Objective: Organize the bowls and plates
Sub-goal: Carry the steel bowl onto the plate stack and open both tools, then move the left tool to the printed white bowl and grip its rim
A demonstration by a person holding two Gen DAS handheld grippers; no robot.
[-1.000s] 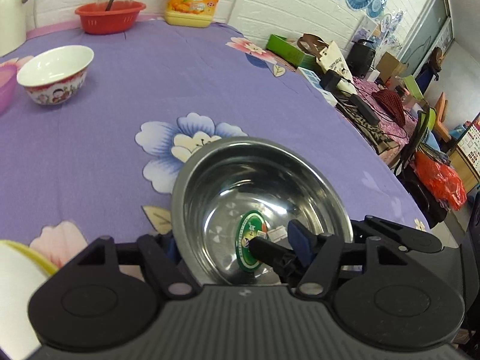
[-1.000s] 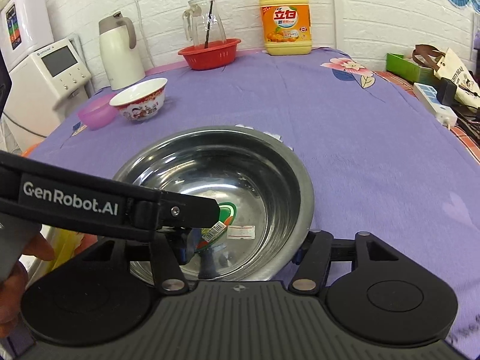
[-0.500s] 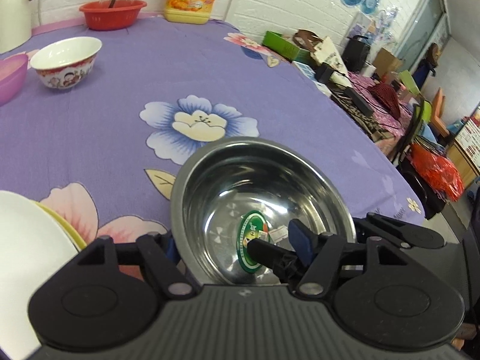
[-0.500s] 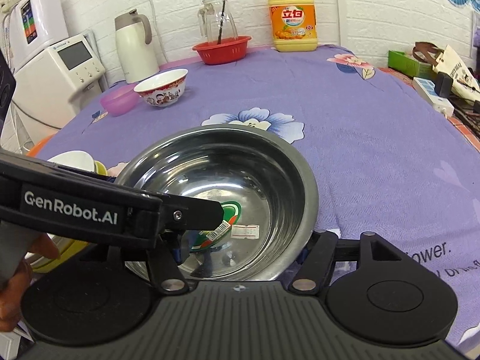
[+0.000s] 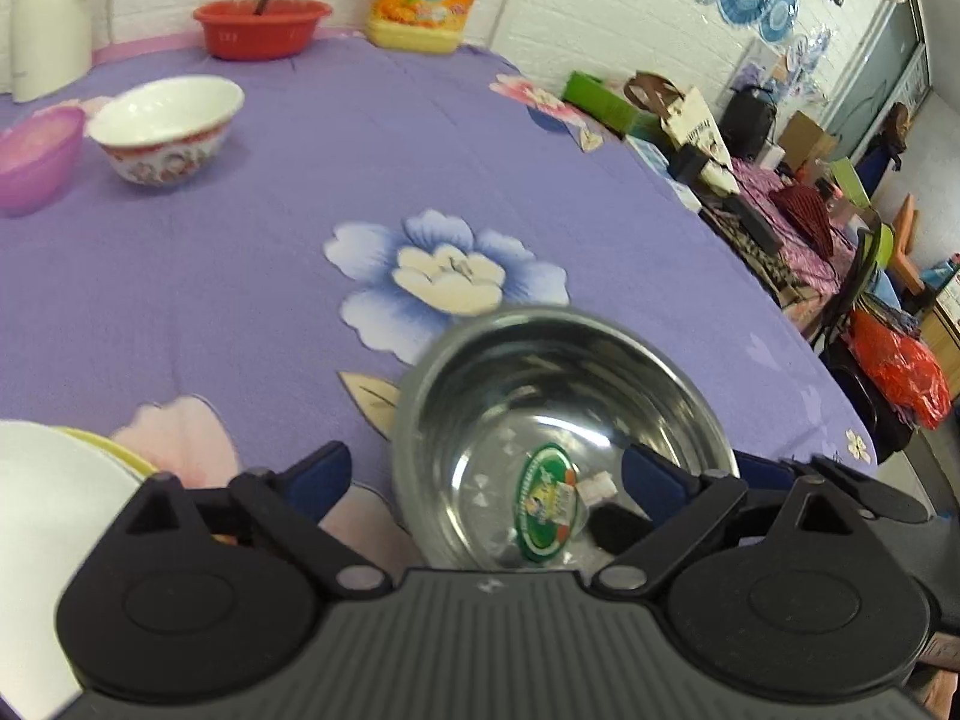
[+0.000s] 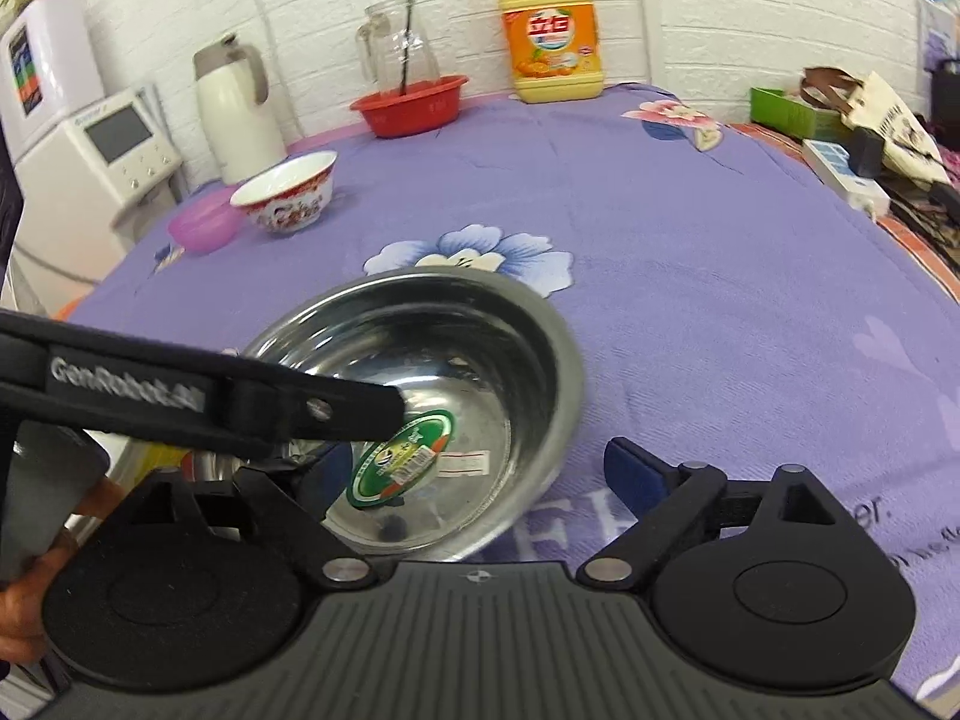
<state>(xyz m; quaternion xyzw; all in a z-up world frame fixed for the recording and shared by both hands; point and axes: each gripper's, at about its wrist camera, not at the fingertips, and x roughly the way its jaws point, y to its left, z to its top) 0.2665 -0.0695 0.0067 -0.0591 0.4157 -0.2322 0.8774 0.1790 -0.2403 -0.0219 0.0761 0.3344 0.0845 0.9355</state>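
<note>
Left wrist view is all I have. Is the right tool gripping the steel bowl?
Observer: No. The right tool is open. Its right pad stands apart from the bowl, over the cloth. Its left finger is hidden.
Operator: Hidden by what?
Observer: By the left tool. One of its fingers reaches over the bowl's rim, its jaws opening.
Operator: Anything past the table's left edge?
Observer: A white appliance with a screen stands there, and a hand shows at the left tool's handle.
</note>
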